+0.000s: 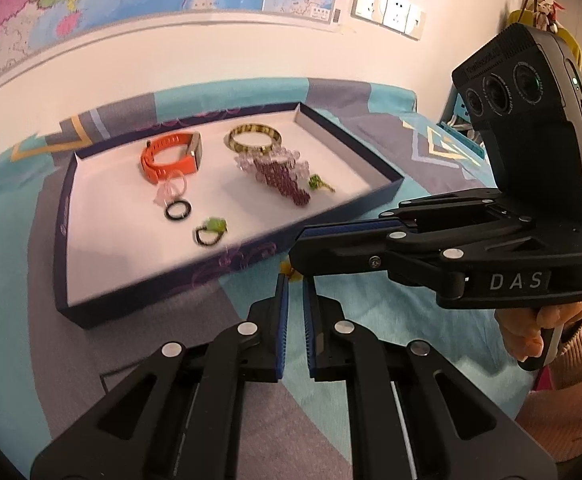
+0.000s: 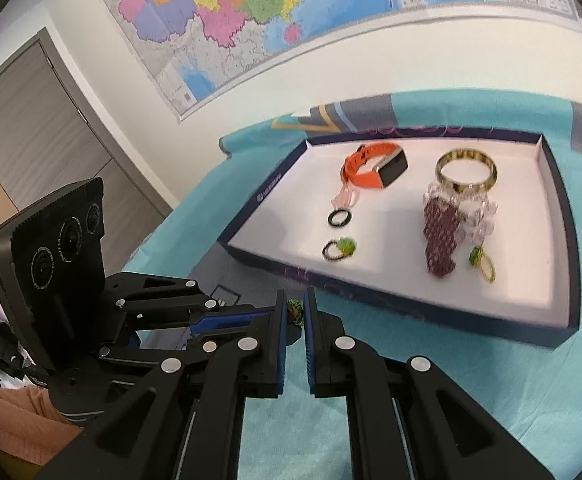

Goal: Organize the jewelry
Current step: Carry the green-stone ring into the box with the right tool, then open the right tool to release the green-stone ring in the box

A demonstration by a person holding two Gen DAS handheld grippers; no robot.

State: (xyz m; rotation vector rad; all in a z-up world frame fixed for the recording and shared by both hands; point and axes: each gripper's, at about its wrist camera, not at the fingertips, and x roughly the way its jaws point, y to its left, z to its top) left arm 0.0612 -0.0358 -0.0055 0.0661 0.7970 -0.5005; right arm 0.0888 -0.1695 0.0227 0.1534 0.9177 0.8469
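Teal and grey patterned cloth (image 2: 431, 380) is covering the work surface under both grippers. Nearest, the right gripper (image 2: 294, 312) is pinching a small green-and-yellow ring (image 2: 295, 311) between its nearly closed blue pads, just short of the tray's near wall. The left gripper (image 1: 295, 292) is sitting just beside it, its pads narrowed to a thin slit with nothing visible between them; the same ring (image 1: 290, 271) is showing just beyond its tips, under the right gripper's fingers.

Beyond them, a dark-rimmed tray (image 2: 391, 300) with a white floor is holding the sorted pieces: a green-topped dark ring (image 2: 339, 249) and a black ring (image 2: 338, 217) on the left, a purple beaded bracelet (image 2: 442, 242) and another green ring (image 2: 482, 263) on the right. Farther back are lying an orange watch (image 2: 375, 166) and a gold bangle (image 2: 467, 170).

A map (image 2: 251, 12) is hanging on the wall behind.
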